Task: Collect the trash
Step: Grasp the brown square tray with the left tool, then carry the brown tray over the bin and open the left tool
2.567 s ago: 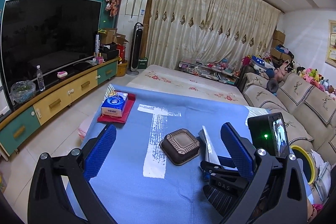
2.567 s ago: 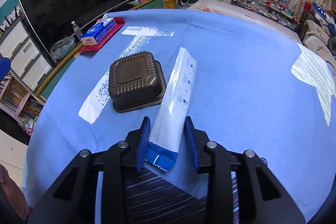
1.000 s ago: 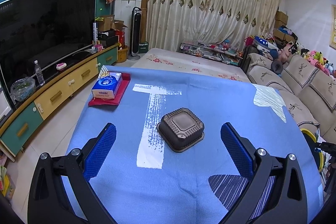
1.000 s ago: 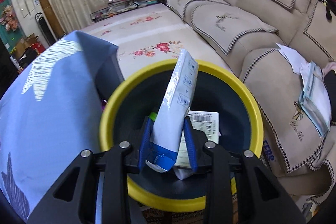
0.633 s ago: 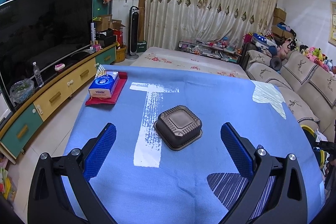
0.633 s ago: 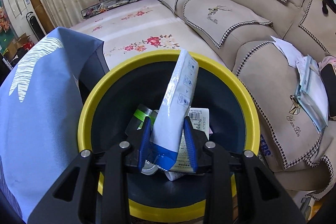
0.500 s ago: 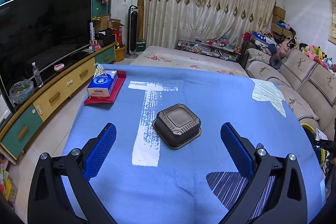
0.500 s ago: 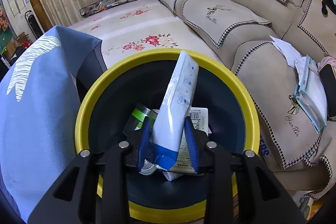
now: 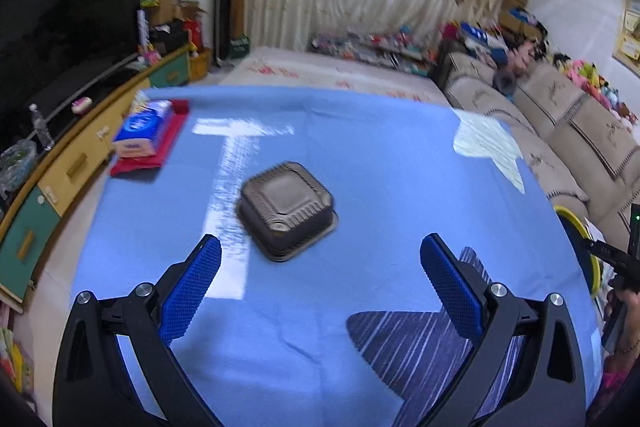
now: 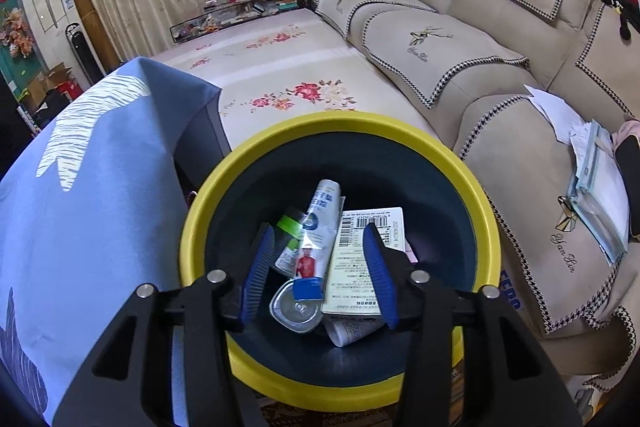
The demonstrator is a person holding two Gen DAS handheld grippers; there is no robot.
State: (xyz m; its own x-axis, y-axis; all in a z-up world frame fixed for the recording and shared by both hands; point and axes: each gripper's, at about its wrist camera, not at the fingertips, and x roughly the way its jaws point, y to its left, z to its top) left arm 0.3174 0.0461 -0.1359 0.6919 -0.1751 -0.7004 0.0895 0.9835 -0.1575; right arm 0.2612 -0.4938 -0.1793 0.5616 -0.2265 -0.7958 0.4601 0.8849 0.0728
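My right gripper point(image 10: 318, 251) is open and empty above the yellow-rimmed dark bin point(image 10: 280, 143) beside the table. The white and blue wrapper point(image 10: 316, 227) lies inside the bin on other trash, next to a white box with a barcode point(image 10: 360, 259). My left gripper point(image 9: 318, 267) is open and empty above the blue tablecloth point(image 9: 360, 155). A dark brown plastic food container point(image 9: 286, 209) lies upside down on the cloth, just beyond and between the left fingers. The bin's rim point(image 9: 576, 227) shows at the right edge of the left wrist view.
A blue tissue pack point(image 9: 142, 129) lies on a red cloth at the table's far left. A TV cabinet point(image 9: 80, 151) runs along the left. A beige sofa point(image 10: 500, 67) stands right of the bin with papers point(image 10: 596, 179) on it. The table corner point(image 10: 120, 99) is left of the bin.
My right gripper has opened and the wrapper has dropped into the bin. My left gripper has moved closer to the brown container, and its view is blurred by motion.
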